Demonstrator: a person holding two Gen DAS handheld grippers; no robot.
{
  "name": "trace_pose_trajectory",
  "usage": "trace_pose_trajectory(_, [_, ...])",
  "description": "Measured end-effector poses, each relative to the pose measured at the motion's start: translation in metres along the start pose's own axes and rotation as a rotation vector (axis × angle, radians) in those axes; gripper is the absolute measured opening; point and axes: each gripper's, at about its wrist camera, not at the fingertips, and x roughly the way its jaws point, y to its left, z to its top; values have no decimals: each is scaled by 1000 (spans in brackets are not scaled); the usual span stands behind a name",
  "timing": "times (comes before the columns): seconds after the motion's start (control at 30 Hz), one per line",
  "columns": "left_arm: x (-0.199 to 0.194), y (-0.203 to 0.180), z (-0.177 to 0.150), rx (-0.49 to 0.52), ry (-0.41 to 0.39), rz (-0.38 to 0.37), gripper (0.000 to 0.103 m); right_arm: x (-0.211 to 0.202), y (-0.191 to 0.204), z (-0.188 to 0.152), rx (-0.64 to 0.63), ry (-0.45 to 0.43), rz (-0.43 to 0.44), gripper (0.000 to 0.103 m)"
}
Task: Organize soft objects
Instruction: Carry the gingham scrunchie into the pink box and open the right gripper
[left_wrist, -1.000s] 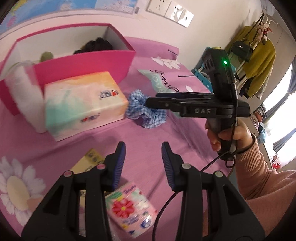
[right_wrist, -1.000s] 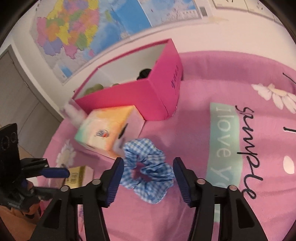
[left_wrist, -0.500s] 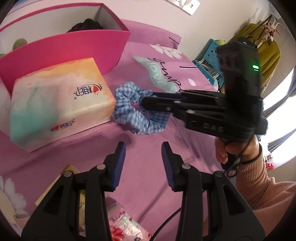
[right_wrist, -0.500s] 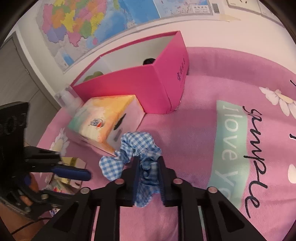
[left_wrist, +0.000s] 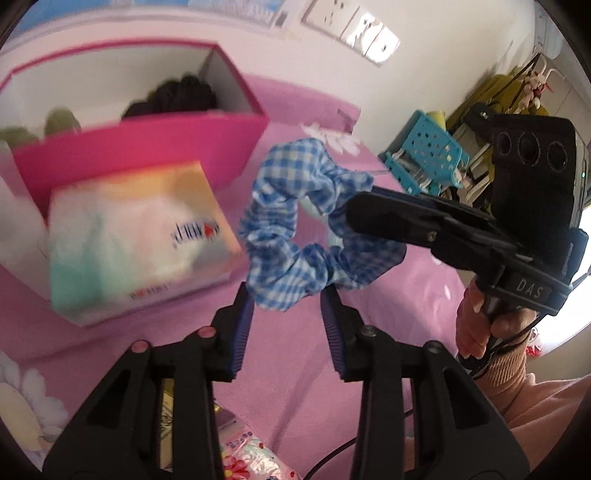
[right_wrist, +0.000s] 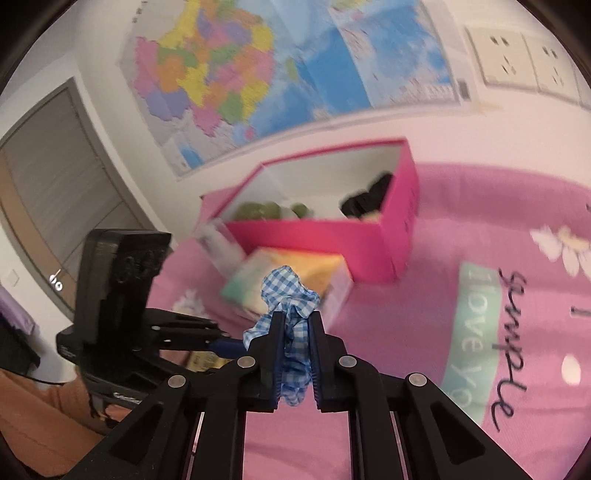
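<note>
1. Since half a second ago, the blue gingham scrunchie (left_wrist: 295, 236) has been lifted off the pink bedspread (left_wrist: 295, 369) and is now carried in the air.
2. It is clamped between the shut jaws of the right gripper (right_wrist: 295, 350), with its ruffles bunched above and below the fingertips.
3. From the left wrist view, the scrunchie is seen hanging at 12 o'clock of the left gripper (left_wrist: 286, 314), whose jaws are spread apart with nothing between them.
4. The pink box (right_wrist: 399, 221) is seen at 1 o'clock of the held scrunchie in the right wrist view; a black item (right_wrist: 369, 199) and green items (right_wrist: 266, 210) are lying inside it.
5. A pastel tissue box (left_wrist: 136, 236) is set just in front of the pink box, at 10 o'clock of the left gripper.
6. A flowered tissue pack (left_wrist: 251, 461) is partly seen at 6 o'clock, beneath the left gripper.
</note>
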Motion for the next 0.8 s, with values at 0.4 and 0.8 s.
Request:
trace_pose_trajectory(0.4, [-46, 27, 45, -23, -138, 126, 27, 11, 22, 57, -64, -87, 45, 12])
trace_pose_trajectory(0.8, [-36, 53, 93, -54, -140, 251, 27, 67, -3, 103, 25, -81, 63, 12])
